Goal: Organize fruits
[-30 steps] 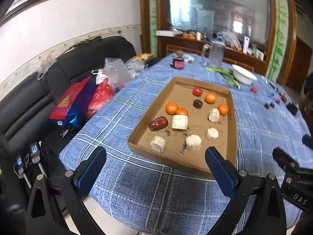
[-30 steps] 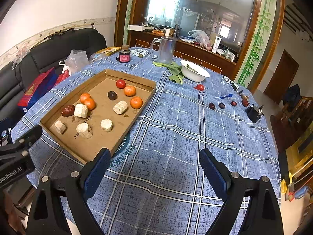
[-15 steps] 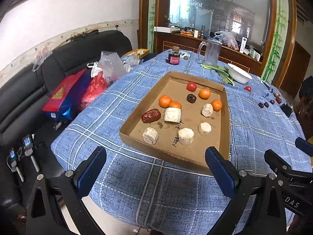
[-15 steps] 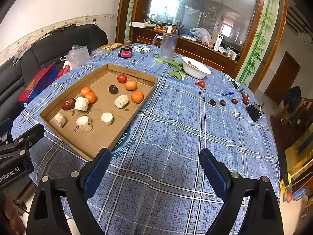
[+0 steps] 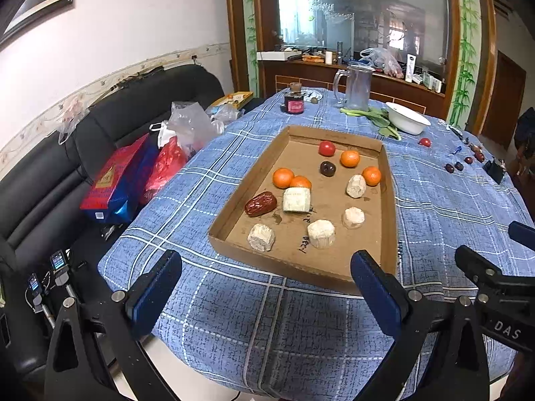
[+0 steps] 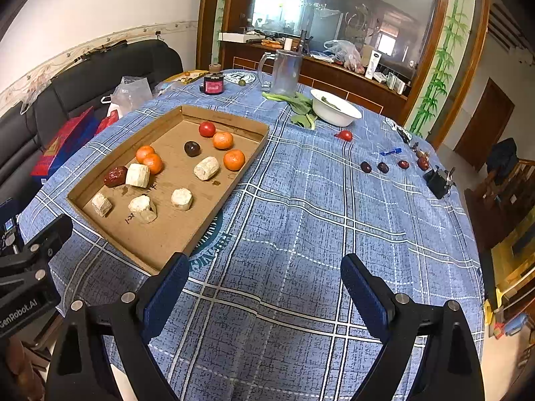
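Observation:
A shallow cardboard tray (image 5: 389, 207) (image 6: 234, 180) lies on the blue checked tablecloth. It holds several oranges (image 5: 282, 177) (image 6: 233, 159), a red tomato (image 5: 326, 148) (image 6: 207, 129), a dark plum (image 5: 327, 168) (image 6: 192, 148), a red date (image 5: 260, 203) (image 6: 115, 176) and several pale cut chunks (image 5: 321, 233) (image 6: 206, 168). A loose tomato (image 6: 345, 135) and several dark dates (image 6: 383, 167) lie on the cloth to the right. My left gripper (image 5: 265, 289) is open and empty before the tray's near edge. My right gripper (image 6: 264, 289) is open and empty over bare cloth.
A white bowl (image 6: 335, 111), greens (image 6: 299, 107), a glass jug (image 6: 284, 72) and a dark jar (image 6: 213, 83) stand at the table's far side. A black clip (image 6: 438, 180) sits at the right edge. A black sofa (image 5: 43, 180) with bags lies left.
Both grippers have drawn back and risen a little, so the tray sits farther off and more of the table's near edge shows. Nothing on the table has moved.

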`<action>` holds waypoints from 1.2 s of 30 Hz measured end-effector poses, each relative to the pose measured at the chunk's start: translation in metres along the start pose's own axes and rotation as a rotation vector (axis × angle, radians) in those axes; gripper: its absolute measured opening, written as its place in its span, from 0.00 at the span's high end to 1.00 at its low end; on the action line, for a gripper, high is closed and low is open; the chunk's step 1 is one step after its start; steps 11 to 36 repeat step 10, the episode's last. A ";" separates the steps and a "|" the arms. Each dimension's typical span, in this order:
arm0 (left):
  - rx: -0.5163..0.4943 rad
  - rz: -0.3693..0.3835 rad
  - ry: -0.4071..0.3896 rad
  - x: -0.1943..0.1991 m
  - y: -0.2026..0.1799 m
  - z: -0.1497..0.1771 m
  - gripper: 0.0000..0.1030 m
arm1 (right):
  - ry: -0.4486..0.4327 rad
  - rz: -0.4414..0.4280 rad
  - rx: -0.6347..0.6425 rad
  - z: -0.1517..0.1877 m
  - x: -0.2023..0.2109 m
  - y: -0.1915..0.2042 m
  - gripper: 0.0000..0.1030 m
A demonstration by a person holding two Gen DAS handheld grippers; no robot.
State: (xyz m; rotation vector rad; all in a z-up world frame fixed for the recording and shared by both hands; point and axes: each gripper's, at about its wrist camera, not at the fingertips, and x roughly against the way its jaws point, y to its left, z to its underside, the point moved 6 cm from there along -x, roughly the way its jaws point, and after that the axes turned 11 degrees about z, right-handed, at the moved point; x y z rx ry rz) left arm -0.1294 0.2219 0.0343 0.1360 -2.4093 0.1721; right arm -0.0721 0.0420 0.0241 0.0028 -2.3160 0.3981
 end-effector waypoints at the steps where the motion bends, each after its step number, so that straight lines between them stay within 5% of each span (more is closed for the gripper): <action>1: 0.000 0.004 -0.002 0.000 -0.001 0.000 0.02 | 0.005 0.000 -0.003 0.000 -0.001 0.000 0.08; 36: 0.014 0.008 0.015 -0.004 0.001 -0.001 0.02 | 0.002 0.011 0.009 0.001 -0.001 -0.001 0.08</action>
